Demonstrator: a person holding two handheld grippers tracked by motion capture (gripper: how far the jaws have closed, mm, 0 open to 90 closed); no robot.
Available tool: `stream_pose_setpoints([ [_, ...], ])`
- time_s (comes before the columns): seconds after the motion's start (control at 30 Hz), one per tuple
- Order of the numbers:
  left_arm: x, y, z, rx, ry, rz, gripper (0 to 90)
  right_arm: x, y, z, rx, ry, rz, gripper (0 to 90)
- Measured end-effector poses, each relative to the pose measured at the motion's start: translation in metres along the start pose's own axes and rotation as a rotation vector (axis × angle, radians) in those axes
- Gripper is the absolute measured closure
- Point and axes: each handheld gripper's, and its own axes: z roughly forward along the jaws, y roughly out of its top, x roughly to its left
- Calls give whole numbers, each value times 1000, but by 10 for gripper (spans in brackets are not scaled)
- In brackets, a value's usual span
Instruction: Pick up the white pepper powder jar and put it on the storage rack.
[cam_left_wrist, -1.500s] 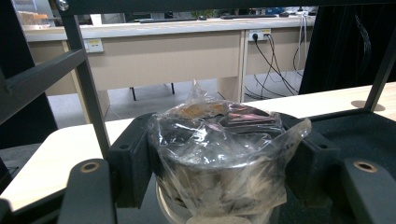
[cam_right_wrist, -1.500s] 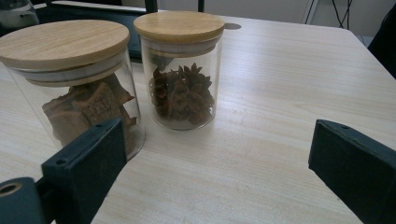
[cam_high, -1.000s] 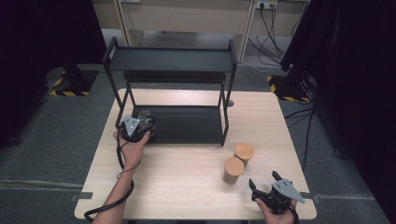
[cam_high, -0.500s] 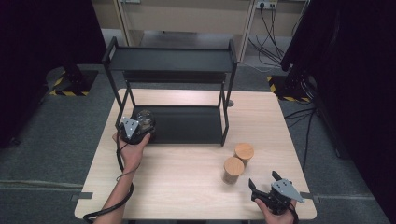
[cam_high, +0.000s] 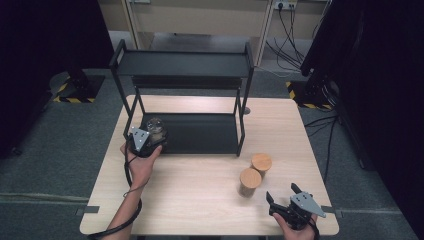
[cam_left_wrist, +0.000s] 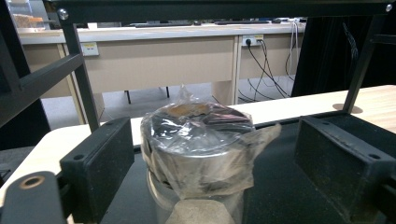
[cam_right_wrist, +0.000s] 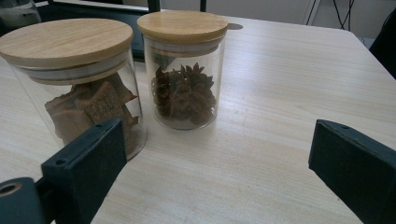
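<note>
Jar (cam_left_wrist: 198, 144) wrapped in clear plastic stands on the lower shelf of the black rack (cam_high: 200, 132), at its left end, and sits between the jaws of your left gripper (cam_high: 145, 141). In the left gripper view both pads stand off the wrap with a gap on each side, so the grip is released; those jaws have just been opening, with the jar between them but not pressed. From above, your left hand (cam_high: 141, 162) rests at the rack's front left corner.

Your right gripper (cam_high: 292, 206) hovers near the table's (cam_high: 200, 200) front right edge, its jaws spread wide with nothing between them. In the right gripper view, 2 glass jars with wooden lids stand ahead of it on the tabletop: the cinnamon jar (cam_right_wrist: 74, 79) closer and to the left, the star anise jar (cam_right_wrist: 184, 70) just beside it and farther back. Both stand upright, apart from the jaws. From above, these 2 jars sit to the right of the rack's front right leg.
</note>
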Motion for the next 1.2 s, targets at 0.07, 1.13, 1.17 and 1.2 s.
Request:
stream_pose_setpoints([
  [0.07, -1, 1, -1, -2, 0, 3, 113, 0, 0, 0, 0, 0, 0, 46],
  [1.13, -10, -8, -29, 6, 1, 22, 106, 0, 0, 0, 2, -1, -4, 44],
  [1.17, -11, -8, -29, 5, -4, 17, 106, 0, 0, 0, 2, -1, -4, 44],
  [1.2, -11, -7, -30, 1, -5, 10, 106, 0, 0, 0, 2, -1, -4, 44],
])
